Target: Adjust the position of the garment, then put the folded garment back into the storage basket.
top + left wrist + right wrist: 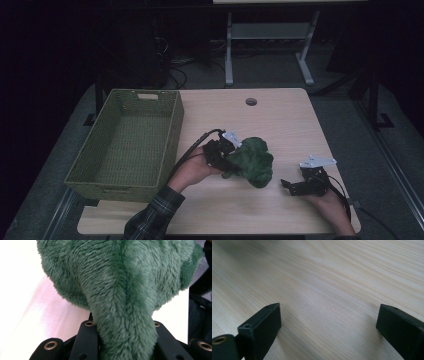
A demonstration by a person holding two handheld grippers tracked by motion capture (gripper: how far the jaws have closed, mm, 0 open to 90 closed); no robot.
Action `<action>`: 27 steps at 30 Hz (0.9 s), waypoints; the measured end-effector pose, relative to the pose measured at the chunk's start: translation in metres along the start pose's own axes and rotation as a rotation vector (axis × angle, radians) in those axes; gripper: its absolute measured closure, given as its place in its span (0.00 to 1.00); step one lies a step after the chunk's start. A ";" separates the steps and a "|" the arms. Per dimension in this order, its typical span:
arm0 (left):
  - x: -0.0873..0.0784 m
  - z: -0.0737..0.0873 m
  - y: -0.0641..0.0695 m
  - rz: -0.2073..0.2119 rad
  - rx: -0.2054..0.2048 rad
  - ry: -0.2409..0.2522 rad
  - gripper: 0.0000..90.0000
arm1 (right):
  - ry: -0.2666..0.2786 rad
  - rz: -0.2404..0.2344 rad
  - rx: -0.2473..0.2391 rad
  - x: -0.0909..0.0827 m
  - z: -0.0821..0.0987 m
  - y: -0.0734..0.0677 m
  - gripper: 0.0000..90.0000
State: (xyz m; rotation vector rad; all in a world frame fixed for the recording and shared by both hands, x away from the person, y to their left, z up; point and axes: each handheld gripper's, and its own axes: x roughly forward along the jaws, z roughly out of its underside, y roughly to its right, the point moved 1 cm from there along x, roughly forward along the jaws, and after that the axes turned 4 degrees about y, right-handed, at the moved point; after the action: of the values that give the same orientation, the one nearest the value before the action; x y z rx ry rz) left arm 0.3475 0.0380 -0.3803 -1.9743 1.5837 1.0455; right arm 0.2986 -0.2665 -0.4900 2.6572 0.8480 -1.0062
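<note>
Green fluffy plush toy is clamped between the left gripper jaws, fur seen close-up; the right gripper is spread wide over the pale wooden table.

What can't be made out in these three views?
- Green plush toy: what it depicts; the high view is dim and small, and the left gripper view cuts it off at the top and sides.
- Left gripper: jaw tips, buried in the fur.
- Green basket: near inner wall, hidden by its own rim in the high view.
- Right gripper: nothing beyond bare table; jaws stand apart, nothing between.
</note>
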 end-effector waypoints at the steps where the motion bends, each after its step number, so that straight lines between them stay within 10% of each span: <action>1: -0.005 -0.002 -0.001 -0.010 0.001 0.005 0.81 | -0.001 0.000 0.000 0.000 0.000 0.000 0.06; 27: -0.116 0.020 -0.027 -0.206 -0.081 0.091 0.81 | 0.000 0.000 0.001 0.000 0.000 0.000 0.06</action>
State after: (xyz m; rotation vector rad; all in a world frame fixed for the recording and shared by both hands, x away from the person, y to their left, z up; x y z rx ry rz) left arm 0.3582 0.1351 -0.3096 -2.2136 1.3657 0.9635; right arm 0.2986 -0.2665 -0.4900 2.6576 0.8479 -1.0066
